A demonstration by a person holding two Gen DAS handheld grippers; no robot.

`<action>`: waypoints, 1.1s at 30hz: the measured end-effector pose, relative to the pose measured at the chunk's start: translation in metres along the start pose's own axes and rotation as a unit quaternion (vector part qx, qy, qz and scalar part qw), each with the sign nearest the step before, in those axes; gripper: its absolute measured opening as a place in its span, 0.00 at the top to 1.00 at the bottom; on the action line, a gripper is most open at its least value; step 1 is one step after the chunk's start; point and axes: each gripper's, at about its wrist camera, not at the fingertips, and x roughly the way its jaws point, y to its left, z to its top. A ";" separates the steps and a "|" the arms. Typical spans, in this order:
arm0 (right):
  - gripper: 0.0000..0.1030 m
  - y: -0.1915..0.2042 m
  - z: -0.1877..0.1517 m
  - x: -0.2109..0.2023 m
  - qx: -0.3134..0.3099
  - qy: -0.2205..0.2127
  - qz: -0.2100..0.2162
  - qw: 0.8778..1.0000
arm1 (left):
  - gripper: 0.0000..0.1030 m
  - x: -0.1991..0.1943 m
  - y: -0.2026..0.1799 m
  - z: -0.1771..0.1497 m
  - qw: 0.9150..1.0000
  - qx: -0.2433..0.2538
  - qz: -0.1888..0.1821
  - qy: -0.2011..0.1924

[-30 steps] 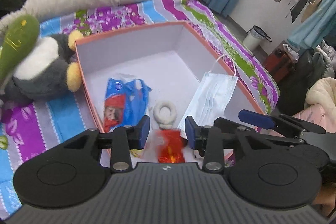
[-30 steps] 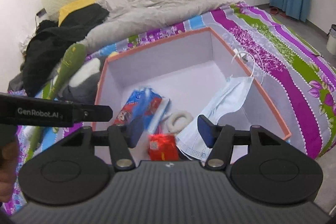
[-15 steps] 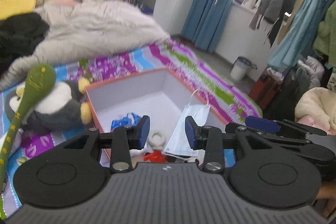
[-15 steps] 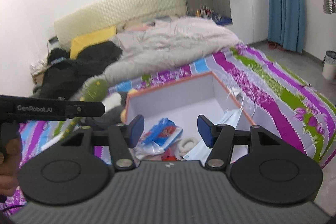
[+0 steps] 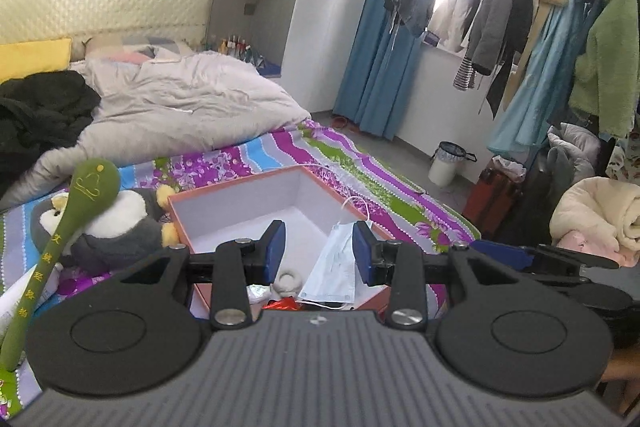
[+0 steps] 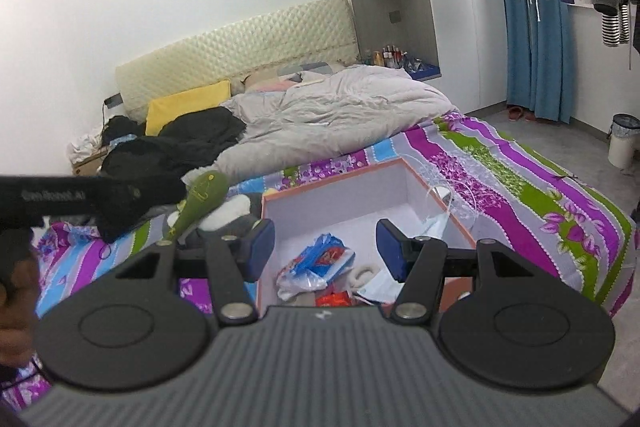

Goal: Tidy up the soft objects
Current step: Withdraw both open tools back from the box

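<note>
An orange-rimmed white box (image 5: 224,187) (image 6: 332,183) lies on the striped bedsheet. Inside it I see a blue face mask (image 5: 334,269) (image 6: 378,285), a blue snack packet (image 6: 318,259), a white ring (image 5: 289,281) (image 6: 366,271) and a red wrapper (image 5: 282,303) (image 6: 335,299). A grey-and-white plush penguin (image 5: 116,227) (image 6: 236,213) rests left of the box, with a green long-handled soft mallet (image 5: 68,223) (image 6: 198,201) leaning on it. My left gripper (image 5: 319,251) and right gripper (image 6: 325,247) both hang open and empty, above and behind the box's near end.
A grey duvet (image 5: 180,111) and black clothes (image 6: 176,143) cover the far half of the bed, with a yellow pillow (image 6: 188,105) behind. Clothes hang on a rack (image 5: 560,27) to the right. A white bin (image 5: 444,169) stands on the floor beside blue curtains (image 6: 532,39).
Both grippers have risen and pulled back from the box, tilting up so the room shows. The red wrapper that was between the left fingers now lies in the box.
</note>
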 end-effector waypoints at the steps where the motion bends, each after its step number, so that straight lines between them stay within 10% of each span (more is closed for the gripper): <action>1: 0.43 0.002 -0.002 -0.005 -0.003 -0.004 -0.004 1.000 | 0.59 -0.004 -0.001 -0.002 1.000 -0.001 -0.001 -0.001; 33: 0.43 0.019 -0.051 -0.033 -0.001 0.014 -0.025 1.000 | 0.59 -0.039 0.005 -0.071 0.998 -0.049 0.023 0.044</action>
